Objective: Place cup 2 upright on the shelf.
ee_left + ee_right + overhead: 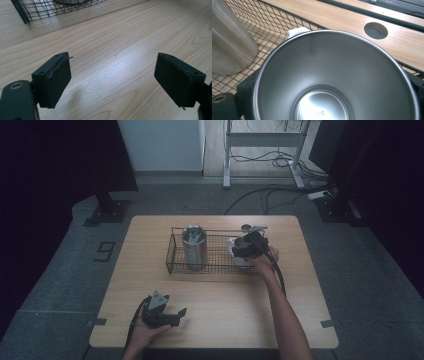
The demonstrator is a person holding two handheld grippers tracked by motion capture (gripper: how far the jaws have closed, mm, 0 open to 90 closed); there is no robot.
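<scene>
A black wire basket [172,256] stands across the middle of the wooden table [225,295]. Inside it at the left, a tall steel tumbler [194,245] is upright. At the basket's right end, my right gripper [248,247] is shut on a white cup [241,262]. In the right gripper view the cup's steel inside [332,62] lies between my right gripper's [329,95] jaws, with the tumbler [229,45] to its left. My left gripper [177,316] rests near the table's front left. Its jaws [112,80] stand open over bare wood.
A small metal thing like a spoon [253,227] lies at the basket's back right corner. The table top has a round hole [375,30] beyond the basket. Cables and a desk frame [262,150] stand on the floor behind the table.
</scene>
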